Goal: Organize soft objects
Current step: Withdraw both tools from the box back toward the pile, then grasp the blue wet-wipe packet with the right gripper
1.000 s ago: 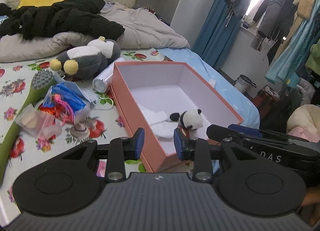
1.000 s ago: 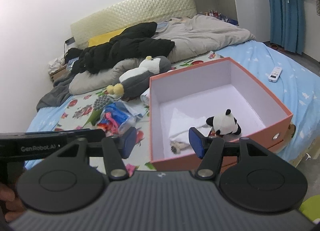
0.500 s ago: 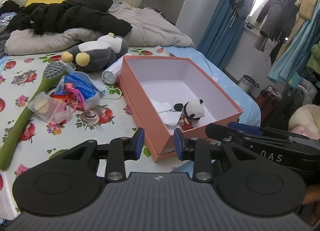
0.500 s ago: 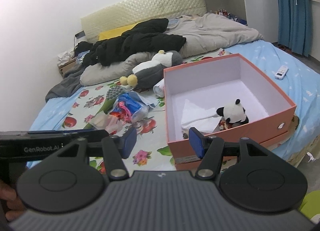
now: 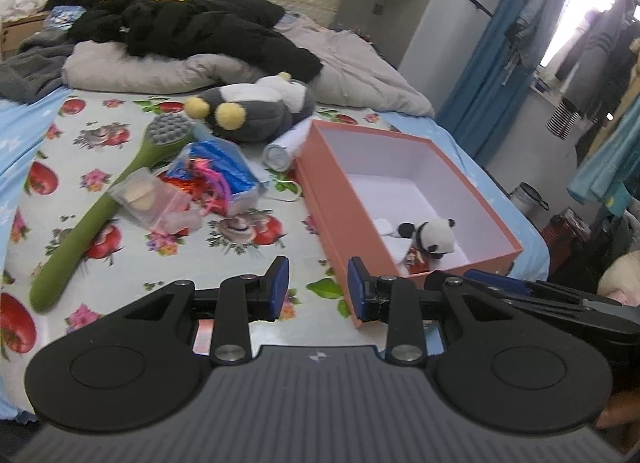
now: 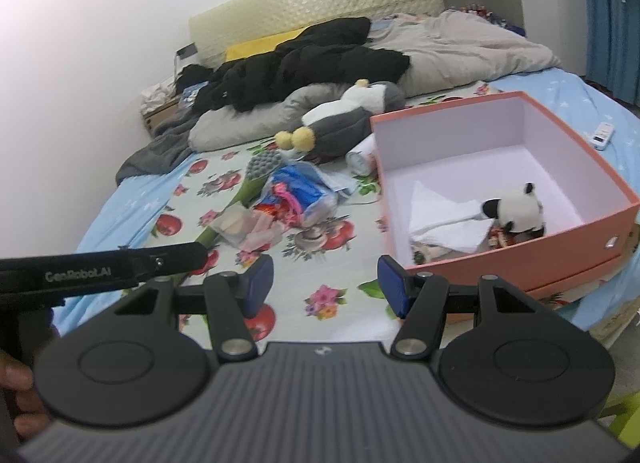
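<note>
A pink box [image 5: 332, 199] [image 6: 576, 231] lies open on the bed. Inside it sit a small panda plush [image 5: 436, 237] [image 6: 516, 213] and a white cloth [image 6: 444, 219]. A large grey penguin plush [image 5: 256, 111] [image 6: 344, 119] lies on the bed beyond the box's left side. My left gripper [image 5: 318, 293] is open and empty, above the bedsheet near the box's front left corner. My right gripper [image 6: 324, 283] is open and empty, above the sheet left of the box.
A green massage brush [image 5: 104, 199] [image 6: 248, 187], a blue bag of items [image 5: 216, 167] [image 6: 296, 191], a clear pouch [image 5: 152, 199] and a white tube [image 5: 280, 147] lie left of the box. A black jacket [image 5: 192, 27] and grey duvet [image 6: 460, 47] lie behind. A remote [image 6: 602, 135] lies at the right.
Both grippers have pulled back from the box and swung left, so more of the floral sheet and the clutter shows. Both stay open and empty.
</note>
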`<move>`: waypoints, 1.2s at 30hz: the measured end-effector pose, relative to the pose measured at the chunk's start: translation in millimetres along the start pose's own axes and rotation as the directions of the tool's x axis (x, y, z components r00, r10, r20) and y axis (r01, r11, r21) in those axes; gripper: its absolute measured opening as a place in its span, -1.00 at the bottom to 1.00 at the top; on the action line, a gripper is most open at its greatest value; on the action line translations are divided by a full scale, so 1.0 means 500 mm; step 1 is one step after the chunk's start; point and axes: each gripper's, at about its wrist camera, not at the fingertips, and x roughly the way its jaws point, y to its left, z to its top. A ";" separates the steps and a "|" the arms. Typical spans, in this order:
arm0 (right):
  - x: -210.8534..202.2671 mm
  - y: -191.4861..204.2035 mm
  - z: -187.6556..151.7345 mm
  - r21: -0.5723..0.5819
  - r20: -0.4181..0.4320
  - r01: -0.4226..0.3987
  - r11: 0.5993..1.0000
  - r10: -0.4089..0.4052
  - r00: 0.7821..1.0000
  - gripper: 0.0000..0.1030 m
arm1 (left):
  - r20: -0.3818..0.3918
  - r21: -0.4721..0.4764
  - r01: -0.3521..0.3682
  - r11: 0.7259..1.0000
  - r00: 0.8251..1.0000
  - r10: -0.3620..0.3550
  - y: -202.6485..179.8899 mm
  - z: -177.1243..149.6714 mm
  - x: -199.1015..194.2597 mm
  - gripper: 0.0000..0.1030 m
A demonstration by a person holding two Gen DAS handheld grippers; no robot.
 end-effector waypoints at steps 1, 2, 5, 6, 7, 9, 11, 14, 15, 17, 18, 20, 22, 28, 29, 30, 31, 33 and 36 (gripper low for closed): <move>0.004 0.007 0.000 -0.006 -0.005 -0.008 1.000 0.008 1.000 0.18 | 0.001 -0.006 -0.006 1.000 1.000 0.006 0.007 -0.002 -0.002 -0.29; 0.008 0.015 -0.001 -0.011 -0.010 -0.017 1.000 0.017 1.000 0.18 | 0.002 -0.014 -0.012 1.000 1.000 0.012 0.017 -0.004 -0.004 -0.29; 0.022 0.039 -0.006 -0.027 -0.027 -0.044 0.999 0.043 0.999 0.18 | 0.002 -0.035 -0.032 0.999 0.999 0.032 0.042 -0.014 -0.012 -0.29; 0.026 0.047 -0.007 -0.032 -0.031 -0.055 0.998 0.054 0.998 0.18 | 0.001 -0.044 -0.039 0.998 0.999 0.040 0.050 -0.016 -0.014 -0.29; 0.030 0.055 -0.009 -0.036 -0.035 -0.065 0.997 0.063 0.997 0.18 | 0.000 -0.053 -0.048 0.997 0.999 0.048 0.060 -0.019 -0.018 -0.29; 0.038 0.068 -0.013 -0.043 -0.043 -0.079 0.996 0.077 0.996 0.18 | 0.004 -0.066 -0.068 0.996 0.998 0.068 0.077 -0.026 -0.027 -0.29; 0.047 0.078 -0.017 -0.051 -0.052 -0.089 0.995 0.086 0.995 0.18 | 0.006 -0.082 -0.084 0.993 0.996 0.085 0.095 -0.032 -0.035 -0.29; 0.066 0.085 -0.021 -0.049 -0.069 -0.099 0.994 0.096 0.993 0.18 | -0.004 -0.109 -0.103 0.989 0.995 0.103 0.121 -0.040 -0.037 -0.29; 0.073 0.087 -0.022 -0.048 -0.072 -0.101 0.994 0.097 0.993 0.18 | -0.011 -0.118 -0.104 0.988 0.995 0.103 0.129 -0.041 -0.033 -0.29; 0.086 0.087 -0.021 -0.044 -0.077 -0.101 0.994 0.097 0.992 0.18 | -0.023 -0.132 -0.109 0.985 0.994 0.107 0.143 -0.039 -0.021 -0.29; 0.093 0.087 -0.020 -0.043 -0.079 -0.101 0.994 0.097 0.992 0.18 | -0.028 -0.134 -0.113 0.985 0.994 0.110 0.149 -0.036 -0.014 -0.29; 0.106 0.085 -0.016 -0.044 -0.083 -0.098 0.994 0.094 0.992 0.18 | -0.029 -0.136 -0.117 0.984 0.993 0.114 0.158 -0.028 0.000 -0.29; 0.120 0.082 -0.010 -0.039 -0.084 -0.099 0.994 0.096 0.992 0.18 | -0.033 -0.135 -0.121 0.983 0.993 0.117 0.168 -0.019 0.017 -0.29; 0.169 0.076 0.006 -0.037 -0.097 -0.110 0.993 0.106 0.990 0.18 | -0.053 -0.131 -0.138 0.982 0.990 0.132 0.193 0.002 0.080 -0.29; 0.181 0.075 0.008 -0.039 -0.105 -0.111 0.993 0.107 0.989 0.18 | -0.055 -0.136 -0.143 0.980 0.989 0.136 0.198 0.003 0.090 -0.29; 0.192 0.074 0.009 -0.042 -0.111 -0.112 0.993 0.106 0.988 0.18 | -0.057 -0.143 -0.146 0.979 0.989 0.139 0.204 0.006 0.100 -0.29; 0.205 0.074 0.012 -0.047 -0.118 -0.112 0.993 0.105 0.987 0.18 | -0.059 -0.150 -0.149 0.977 0.988 0.142 0.211 0.008 0.110 -0.29; 0.229 0.073 0.018 -0.054 -0.130 -0.112 0.992 0.104 0.986 0.18 | -0.066 -0.164 -0.157 0.974 0.987 0.148 0.226 0.012 0.131 -0.29; 0.261 0.072 0.027 -0.060 -0.141 -0.111 0.992 0.102 0.985 0.18 | -0.078 -0.177 -0.170 0.969 0.984 0.158 0.247 0.019 0.156 -0.29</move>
